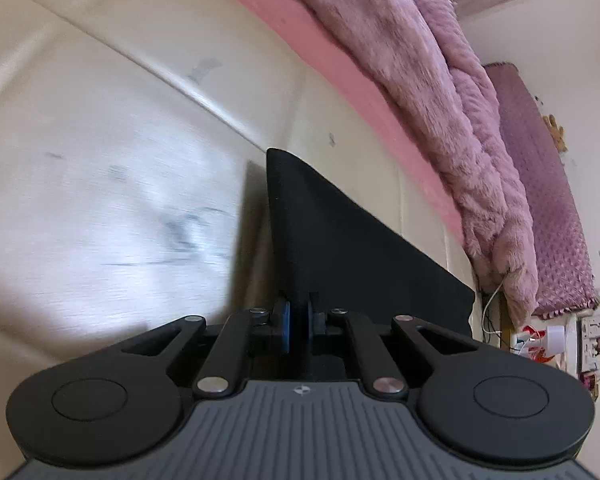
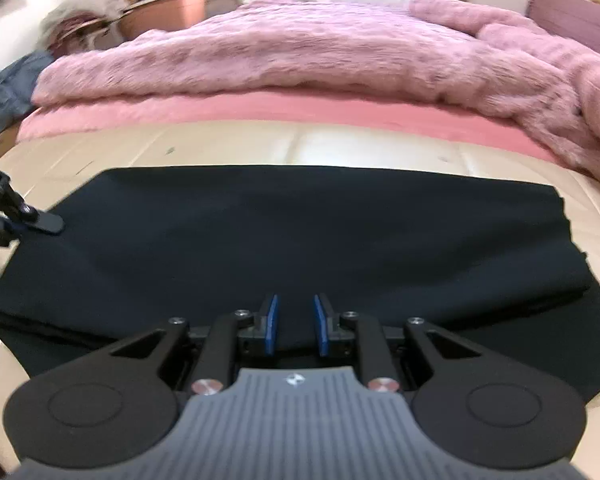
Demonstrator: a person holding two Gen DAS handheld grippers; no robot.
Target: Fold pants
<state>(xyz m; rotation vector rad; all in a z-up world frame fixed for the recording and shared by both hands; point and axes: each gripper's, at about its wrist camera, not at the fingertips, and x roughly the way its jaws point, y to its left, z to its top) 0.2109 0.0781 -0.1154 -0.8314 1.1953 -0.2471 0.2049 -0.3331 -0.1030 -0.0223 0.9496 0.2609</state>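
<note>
Left gripper (image 1: 299, 322) pinches pants (image 2: 284, 240); right gripper (image 2: 296, 326) hovers, seemingly parted.

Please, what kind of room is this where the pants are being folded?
Most likely a bedroom at home. A bed with a fluffy pink blanket over a pink sheet fills the background, and a purple padded headboard stands at the wall. The black pants lie on a cream padded surface beside the bed.

Both grippers have black linkage arms, silver screws, blue-padded fingers (image 2: 271, 322) and ribbed grey housings.
</note>
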